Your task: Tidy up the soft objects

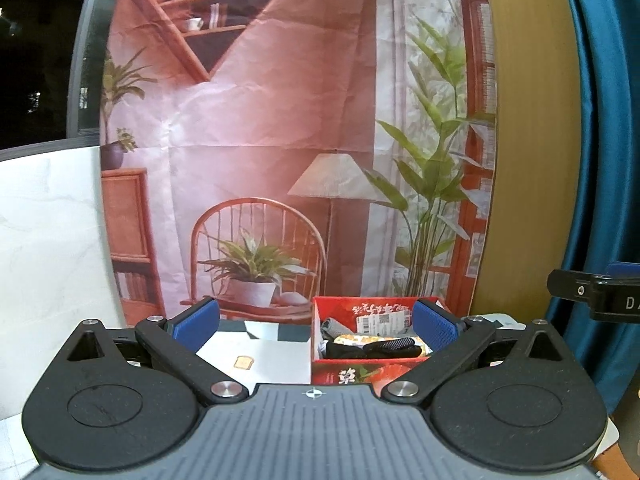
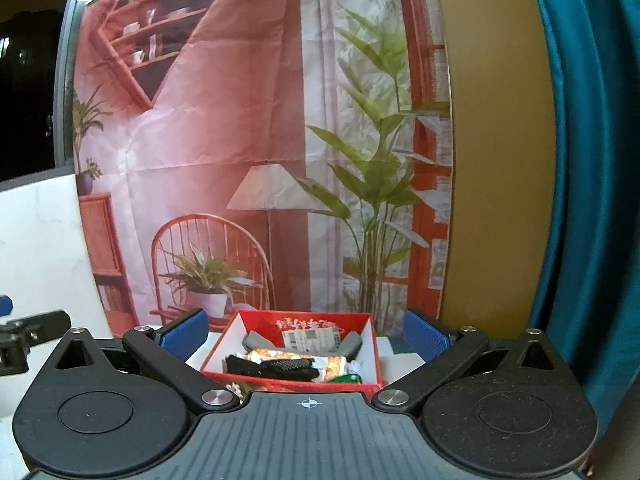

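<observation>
A red cardboard box (image 1: 347,373) stands on the table, and the right wrist view shows the same red box (image 2: 370,340) straight ahead. Inside lie soft items: a black fabric piece (image 1: 374,349) (image 2: 272,369), an orange-patterned packet (image 2: 334,364), grey pieces (image 2: 256,340) and something green (image 2: 344,379). My left gripper (image 1: 316,326) is open, held above the table with the box to the right of its centre. My right gripper (image 2: 304,334) is open too, its blue pads on either side of the box and nothing between them.
A printed backdrop (image 1: 280,140) of a room hangs behind the table. A white sheet (image 1: 256,354) with a small toast picture lies left of the box. A white panel (image 1: 48,240) stands at left, a teal curtain (image 2: 592,200) at right. Part of the other gripper (image 1: 592,292) shows at the right edge.
</observation>
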